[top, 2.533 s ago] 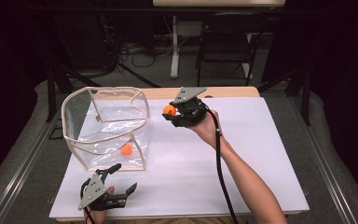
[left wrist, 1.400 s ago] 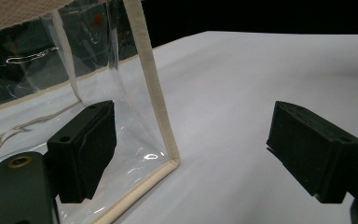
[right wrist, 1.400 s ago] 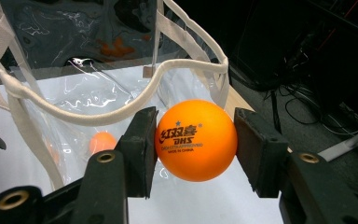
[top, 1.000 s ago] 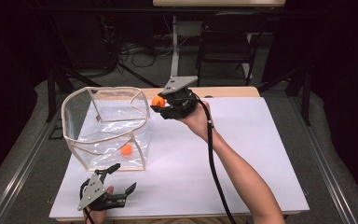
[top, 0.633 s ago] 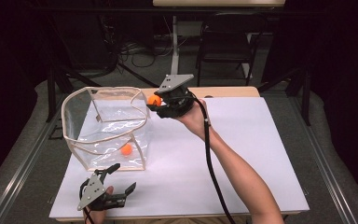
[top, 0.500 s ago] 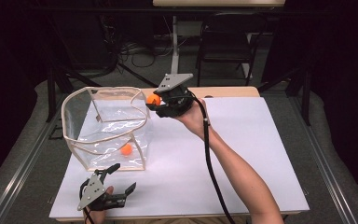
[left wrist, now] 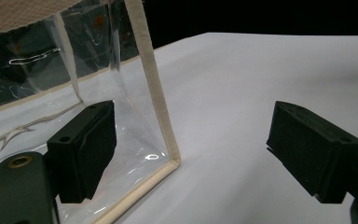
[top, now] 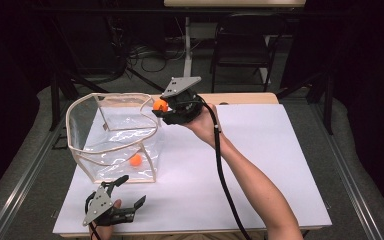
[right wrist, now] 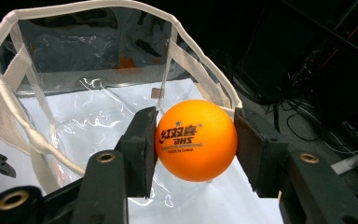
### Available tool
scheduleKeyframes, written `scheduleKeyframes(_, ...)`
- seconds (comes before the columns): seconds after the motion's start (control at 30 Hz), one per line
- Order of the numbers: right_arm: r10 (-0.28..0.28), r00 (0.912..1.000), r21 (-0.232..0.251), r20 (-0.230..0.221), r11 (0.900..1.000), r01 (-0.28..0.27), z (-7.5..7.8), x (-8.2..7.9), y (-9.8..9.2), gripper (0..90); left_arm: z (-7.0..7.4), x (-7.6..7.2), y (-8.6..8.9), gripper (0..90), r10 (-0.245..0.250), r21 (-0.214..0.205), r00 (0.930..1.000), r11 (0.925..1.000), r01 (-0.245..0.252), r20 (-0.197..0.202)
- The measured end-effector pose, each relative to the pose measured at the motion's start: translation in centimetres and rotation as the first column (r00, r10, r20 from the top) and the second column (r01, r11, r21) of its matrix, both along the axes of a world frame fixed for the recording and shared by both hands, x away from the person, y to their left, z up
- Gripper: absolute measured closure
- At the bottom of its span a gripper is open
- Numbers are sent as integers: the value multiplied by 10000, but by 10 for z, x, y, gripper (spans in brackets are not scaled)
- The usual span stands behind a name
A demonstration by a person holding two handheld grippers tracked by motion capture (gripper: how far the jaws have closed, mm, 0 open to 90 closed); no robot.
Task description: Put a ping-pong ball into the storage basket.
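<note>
Right gripper (top: 159, 109): jaws clamped on an orange table-tennis ball (top: 160, 105), one black pad on each side of it. In the right gripper view the ball (right wrist: 196, 140) sits squarely between the pads, printed logo facing the camera and reading upright: red characters above "DHS" and a smaller line, a small star above. The ball is round, so it has no long axis to note. The gripper is held up off the table, jaws pointing toward the person's left, at the near right part of the rim of the bag. From the high view the ball lies just at or over the rim edge; whether it touches the rim cannot be told.

Left gripper (top: 125, 200): jaws spread wide, nothing between them. It is low at the front left of the table, just beside the bag's front wall. In the left gripper view (left wrist: 186, 154) the bag's front corner seam stands upright between the two pads, the left pad showing in front of the clear wall; contact cannot be told.

Container: clear plastic bag (top: 82, 150) with cream fabric trim along the rim and seams, standing open-topped on the white table top (top: 260, 160), walls slightly buckled. Inside, a second orange ball (top: 136, 160) rests on the bottom near the front right corner.

Beyond the table: a dark chair (top: 240, 50) and loose cables on the floor (top: 145, 52).
</note>
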State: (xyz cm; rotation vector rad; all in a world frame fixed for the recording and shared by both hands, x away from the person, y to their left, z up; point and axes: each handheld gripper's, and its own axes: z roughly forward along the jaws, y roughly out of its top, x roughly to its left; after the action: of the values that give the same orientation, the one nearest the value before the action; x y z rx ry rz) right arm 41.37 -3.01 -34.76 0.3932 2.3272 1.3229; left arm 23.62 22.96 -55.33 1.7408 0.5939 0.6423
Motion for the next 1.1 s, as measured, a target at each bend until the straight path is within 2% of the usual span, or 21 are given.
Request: scheduleKeyframes(1.1, 334, 9991, -252, 266, 9991, -328, 10, -4, 24, 511, 0, 0, 0, 157, -4, -17, 10000, 10000, 4, -2)
